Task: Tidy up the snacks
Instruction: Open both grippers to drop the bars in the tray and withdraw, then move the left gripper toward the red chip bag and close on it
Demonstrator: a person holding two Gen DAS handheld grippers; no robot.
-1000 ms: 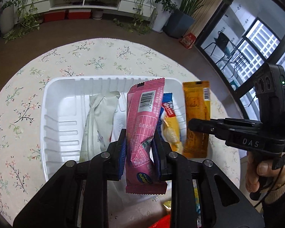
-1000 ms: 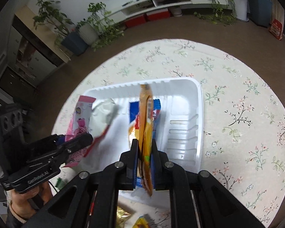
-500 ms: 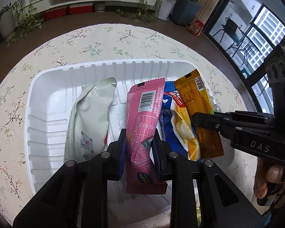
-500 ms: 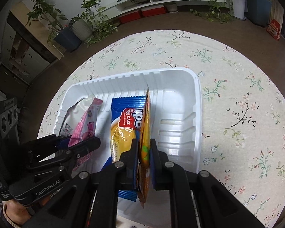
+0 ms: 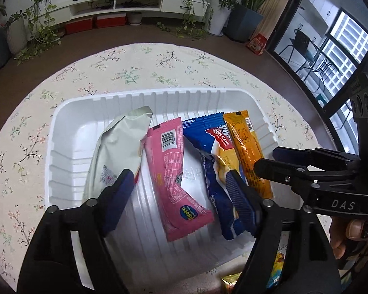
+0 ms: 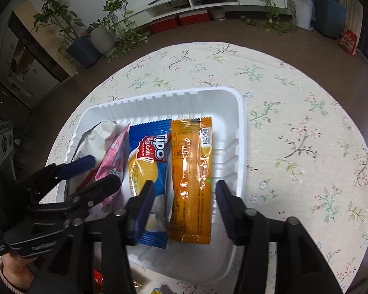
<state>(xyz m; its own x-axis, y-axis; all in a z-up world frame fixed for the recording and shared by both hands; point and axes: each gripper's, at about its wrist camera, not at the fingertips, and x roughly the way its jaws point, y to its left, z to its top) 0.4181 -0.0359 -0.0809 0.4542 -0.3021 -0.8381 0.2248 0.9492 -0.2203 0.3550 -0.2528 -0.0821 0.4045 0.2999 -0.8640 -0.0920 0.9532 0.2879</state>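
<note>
Your left gripper stands wide open, holding nothing; the pink wrapper lies loose between its fingers in the white tray. Your right gripper is equally spread and empty, the orange packet flat between its pads.

Risk: pulling back low, a finger could snag a wrapper edge and drag it out, or tip the light tray.

Count: four packets in tray — pale green pouch beyond left finger, pink, blue roll cake, orange. More snacks sit just behind both grippers, number unclear.

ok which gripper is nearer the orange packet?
Right. The right gripper has its open jaws straddling the orange packet in the tray; the left gripper straddles the pink packet.
</note>
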